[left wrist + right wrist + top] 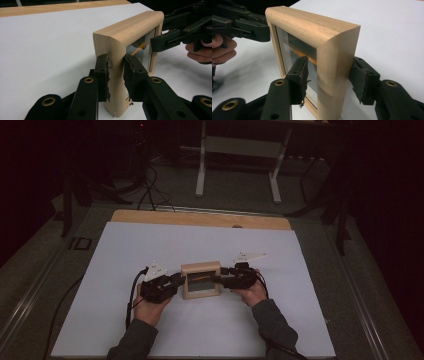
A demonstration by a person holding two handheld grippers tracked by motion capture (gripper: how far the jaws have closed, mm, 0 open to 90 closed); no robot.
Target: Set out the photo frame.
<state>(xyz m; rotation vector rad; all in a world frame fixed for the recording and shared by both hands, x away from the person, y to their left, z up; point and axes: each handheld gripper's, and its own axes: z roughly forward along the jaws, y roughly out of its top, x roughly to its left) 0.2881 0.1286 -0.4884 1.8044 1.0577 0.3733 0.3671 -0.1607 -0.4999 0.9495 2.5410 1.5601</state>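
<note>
While standing upright at the white counter [125, 320] centre, pale square wooden glazed frame [200, 279] clamped at nine o'clock by left gripper [116, 72], three o'clock by right gripper [329, 75]; not yet lifted, goal unclear

Dim, dark-edged high view (slightly soft); both gripper views brighter, sharp.

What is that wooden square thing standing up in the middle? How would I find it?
Look at the white table top, right in its middle. There stands a light wooden frame with a glass front, and a black claw grips each side: left claw, right claw.
</note>
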